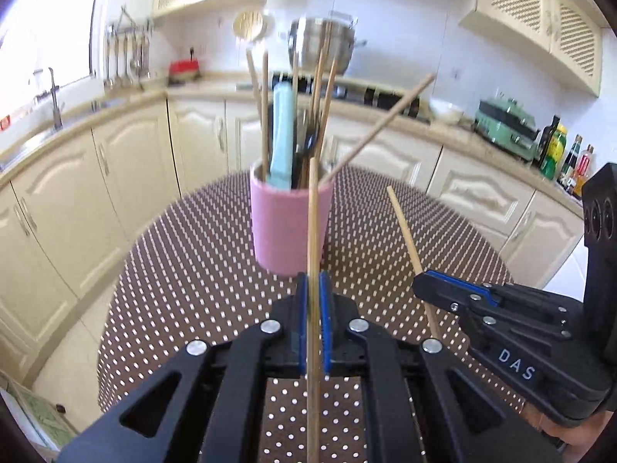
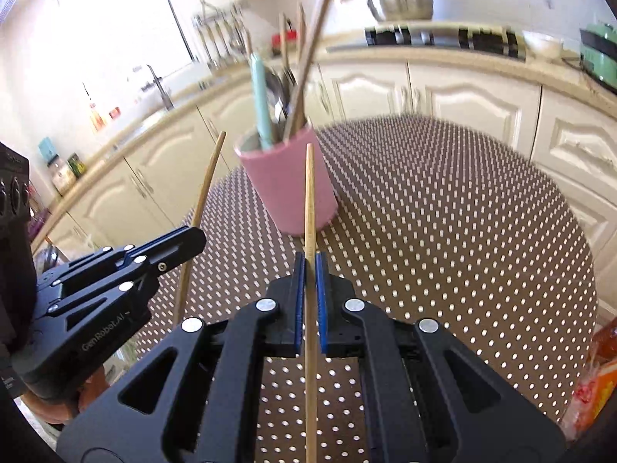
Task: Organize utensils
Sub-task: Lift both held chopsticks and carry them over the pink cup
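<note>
nearest to us, in the left wrist view, our left gripper (image 1: 314,281) is pinching 1 wooden chopstick (image 1: 313,231) between its blue pads, jaws pressed almost together on the stick. the stick runs straight along the gripper's forward line, back end passing under the camera, tip rising toward the rim of the pink cup (image 1: 290,223).

just to its right our right gripper (image 1: 424,283) pinches a 2nd chopstick (image 1: 405,227), which leans up and to the left in that view. in the right wrist view the same grip reads clearly: right gripper (image 2: 310,262) clamped on its stick (image 2: 309,200), with the left gripper (image 2: 196,237) and its stick (image 2: 208,181) beside it on the left.

both sticks are off the dotted tablecloth (image 1: 193,270), as far as we can judge.

further out, the pink cup stands upright on the cloth, already holding several chopsticks, a light blue handle (image 1: 281,135) and darker utensils we cannot identify. 1 chopstick (image 1: 385,123) leans far out over the rim to the right.

key relation: the cup lies directly ahead of both grippers and between their lines, mouth up. both held sticks point roughly at it, long axes forward and upward. we judge the left stick's tip nearer the mouth. each stick probably needs tipping steeper to drop in.

beyond: counters, sink, pot, all blurred.
</note>
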A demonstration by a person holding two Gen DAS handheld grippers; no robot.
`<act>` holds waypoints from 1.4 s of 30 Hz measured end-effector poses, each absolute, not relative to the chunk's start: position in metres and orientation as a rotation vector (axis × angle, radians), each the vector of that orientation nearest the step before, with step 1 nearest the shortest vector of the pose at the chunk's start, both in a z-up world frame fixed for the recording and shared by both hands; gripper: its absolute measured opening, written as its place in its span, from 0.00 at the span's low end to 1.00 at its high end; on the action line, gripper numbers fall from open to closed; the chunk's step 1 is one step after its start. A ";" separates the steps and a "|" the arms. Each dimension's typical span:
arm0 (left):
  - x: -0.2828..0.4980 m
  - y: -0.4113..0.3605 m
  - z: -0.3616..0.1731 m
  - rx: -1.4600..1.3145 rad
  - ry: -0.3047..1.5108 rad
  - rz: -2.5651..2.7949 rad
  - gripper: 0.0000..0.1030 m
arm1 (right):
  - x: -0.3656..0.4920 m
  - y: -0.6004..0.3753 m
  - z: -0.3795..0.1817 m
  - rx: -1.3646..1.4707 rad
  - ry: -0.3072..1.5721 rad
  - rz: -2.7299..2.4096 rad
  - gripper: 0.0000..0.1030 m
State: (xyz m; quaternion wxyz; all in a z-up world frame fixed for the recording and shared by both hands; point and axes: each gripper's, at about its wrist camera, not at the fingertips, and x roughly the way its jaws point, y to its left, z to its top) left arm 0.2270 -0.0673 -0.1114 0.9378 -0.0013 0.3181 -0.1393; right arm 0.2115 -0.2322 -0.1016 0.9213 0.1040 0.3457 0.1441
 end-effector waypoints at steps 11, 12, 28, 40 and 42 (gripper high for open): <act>0.196 -0.068 -0.059 -0.039 0.397 -0.341 0.06 | 0.181 -0.244 -0.051 0.220 0.454 0.325 0.06; 0.196 -0.069 -0.056 -0.045 0.377 -0.345 0.06 | 0.181 -0.243 -0.048 0.216 0.438 0.327 0.06; 0.226 -0.050 0.008 -0.167 0.035 -0.318 0.06 | 0.213 -0.241 0.008 0.179 0.149 0.334 0.06; 0.285 -0.054 0.004 -0.241 -0.090 -0.256 0.06 | 0.259 -0.245 0.010 0.221 0.041 0.333 0.06; 0.293 -0.058 0.001 -0.238 -0.106 -0.236 0.06 | 0.264 -0.245 0.009 0.227 0.027 0.332 0.06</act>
